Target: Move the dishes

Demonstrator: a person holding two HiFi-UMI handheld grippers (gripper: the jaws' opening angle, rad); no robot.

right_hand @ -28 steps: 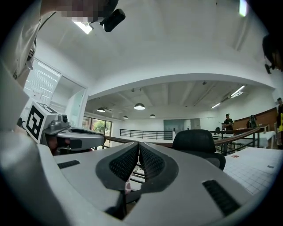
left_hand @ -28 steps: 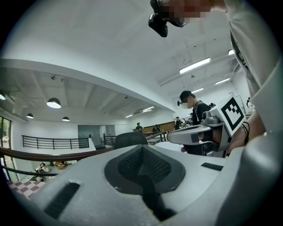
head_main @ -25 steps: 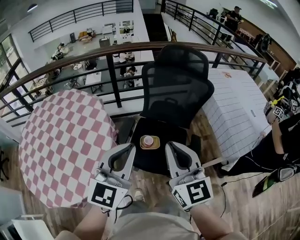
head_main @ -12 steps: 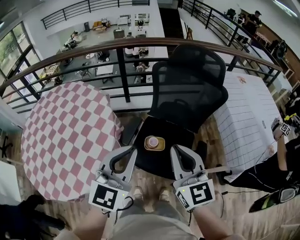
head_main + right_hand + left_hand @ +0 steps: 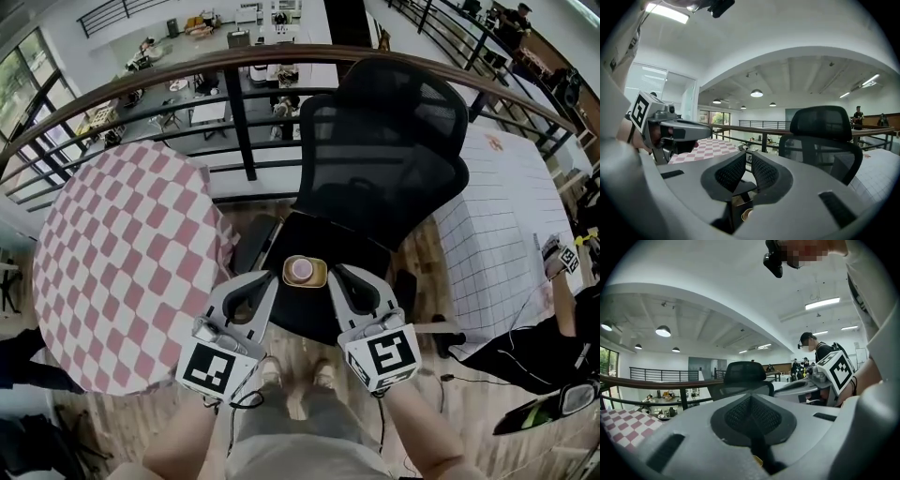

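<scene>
A small yellow square plate with a pink cup on it sits on the black seat of an office chair. My left gripper is shut and empty, its tip just left of the plate's near edge. My right gripper is close to the plate's right edge with only a thin slit between its pads and nothing in them. In the right gripper view, the plate and cup show low between the jaws of that gripper. The left gripper view shows that gripper shut, with a sliver of plate below.
A round table with a pink checked cloth stands left of the chair. On the right, a white gridded table has a person in black seated at it. A dark railing runs behind the chair, above a lower floor.
Both grippers have sunk and moved forward together. Their tips, formerly short of the plate, now flank its near corners. The chair looms larger in view.
</scene>
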